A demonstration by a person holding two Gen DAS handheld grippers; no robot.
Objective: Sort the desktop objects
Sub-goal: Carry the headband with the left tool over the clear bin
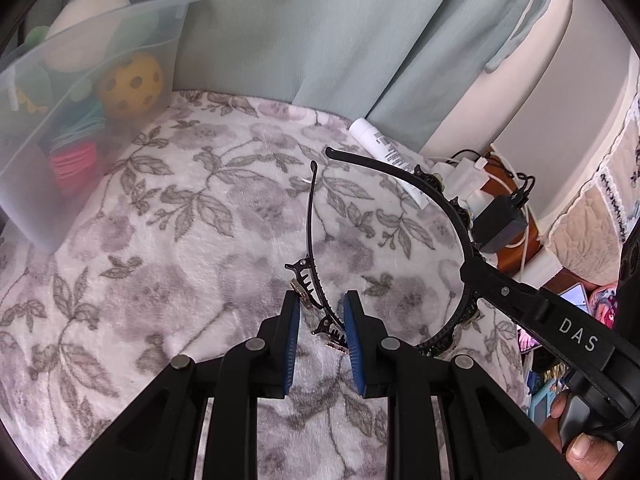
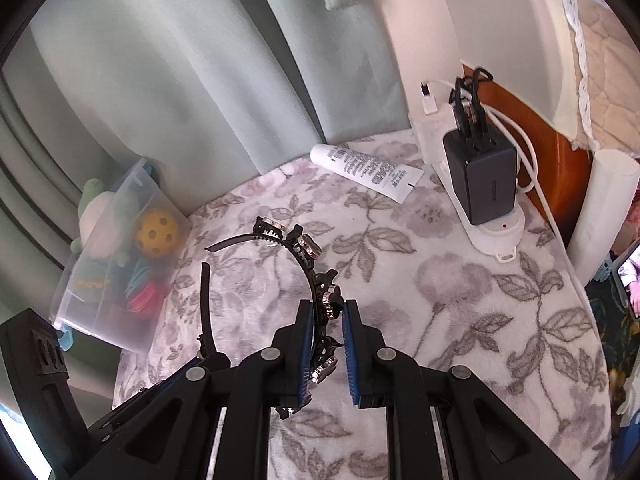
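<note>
- Both grippers carry one black headband (image 2: 308,264) between them, lifted clear of the floral cloth (image 1: 168,240) that covers the table
- Left gripper (image 1: 322,332): blue pads narrowed on the thin band near two small toothed clips; the band lies against the right-hand pad, so it reads as a pinch, though contact on the other pad is not clear
- Right gripper (image 2: 327,334): pads pinched on the decorated side of the band, among the jewelled studs
- Progress, as a judgement: sorting is partly under way. The clear bin (image 1: 80,120) at the table's far left corner already holds a yellow holed ball (image 1: 130,84), a plush toy (image 1: 92,12) and some pink and teal items, so it is probably the drop-off
- Still out on the cloth: a white tube (image 2: 366,170) near the curtain (image 1: 300,28). The headband itself is not yet put down anywhere
- Left wrist view alone shows: the right gripper's arm marked with letters, a person's fingers (image 1: 580,446) wrapped round its handle, the toothed clips and the band's two free tips
- Right wrist view alone shows: the black charger (image 2: 480,178) standing in a white power strip (image 2: 496,236) with cables, seen whole, the tube's printed label, and the bin's full outline from farther off
- Whether the charger counts as something to sort cannot be told
</note>
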